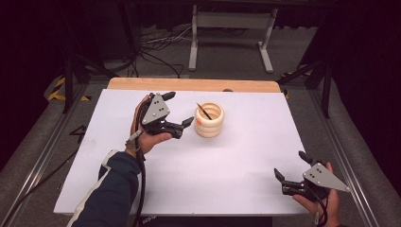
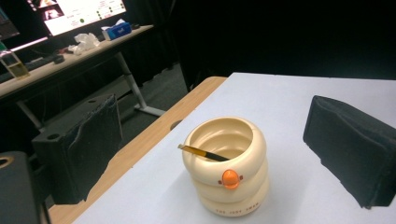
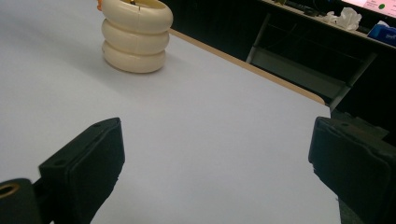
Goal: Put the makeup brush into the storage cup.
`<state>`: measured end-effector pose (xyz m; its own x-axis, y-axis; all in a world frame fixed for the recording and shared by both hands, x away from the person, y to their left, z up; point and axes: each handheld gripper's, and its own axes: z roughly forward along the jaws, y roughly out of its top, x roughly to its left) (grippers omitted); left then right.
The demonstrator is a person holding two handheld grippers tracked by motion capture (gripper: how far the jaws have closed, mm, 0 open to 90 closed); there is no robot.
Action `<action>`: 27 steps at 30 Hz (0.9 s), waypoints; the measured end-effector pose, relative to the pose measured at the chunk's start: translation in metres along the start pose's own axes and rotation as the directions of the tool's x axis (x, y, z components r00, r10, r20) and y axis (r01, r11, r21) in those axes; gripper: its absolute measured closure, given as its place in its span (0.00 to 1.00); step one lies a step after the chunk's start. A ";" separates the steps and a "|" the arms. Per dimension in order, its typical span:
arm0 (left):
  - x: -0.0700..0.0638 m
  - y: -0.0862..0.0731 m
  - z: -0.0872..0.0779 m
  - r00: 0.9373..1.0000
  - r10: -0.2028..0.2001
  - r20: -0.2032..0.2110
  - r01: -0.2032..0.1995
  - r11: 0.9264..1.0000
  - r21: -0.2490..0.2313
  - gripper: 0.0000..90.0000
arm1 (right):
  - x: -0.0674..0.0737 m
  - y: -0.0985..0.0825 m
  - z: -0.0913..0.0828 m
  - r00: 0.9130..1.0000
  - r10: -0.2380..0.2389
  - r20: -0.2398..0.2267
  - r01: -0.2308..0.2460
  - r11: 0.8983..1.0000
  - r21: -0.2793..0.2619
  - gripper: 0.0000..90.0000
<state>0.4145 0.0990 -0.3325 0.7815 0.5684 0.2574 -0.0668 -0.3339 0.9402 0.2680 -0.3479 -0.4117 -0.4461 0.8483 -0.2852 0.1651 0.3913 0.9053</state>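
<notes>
A cream ringed pen holder stands near the middle back of the white table. It has an orange beak-like knob and a dark pencil leaning inside. My left gripper hovers just left of the holder, open, with its jaws spread and nothing between them. In the left gripper view the holder sits between the two black pads. My right gripper rests open near the table's front right corner, far from the holder.
A wooden strip edges the table's far side. Beyond it stand a white desk frame and floor cables. A side desk with a monitor and clutter lies behind the holder in the left gripper view.
</notes>
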 end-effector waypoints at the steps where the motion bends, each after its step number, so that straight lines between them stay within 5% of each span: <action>1: 0.000 0.000 -0.001 1.000 0.001 0.005 -0.001 1.000 0.003 0.06 | 0.000 0.000 0.000 1.000 0.000 0.000 0.000 1.000 0.000 0.05; 27: -0.009 -0.010 -0.042 0.997 0.068 -0.035 -0.067 0.997 0.037 0.05 | 0.001 0.001 -0.001 1.000 -0.003 0.002 0.003 1.000 0.002 0.05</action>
<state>0.3820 0.1291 -0.3348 0.7526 0.5705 0.3288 -0.0960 -0.3990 0.9119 0.2673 -0.3471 -0.4110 -0.4448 0.8478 -0.2887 0.1655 0.3946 0.9038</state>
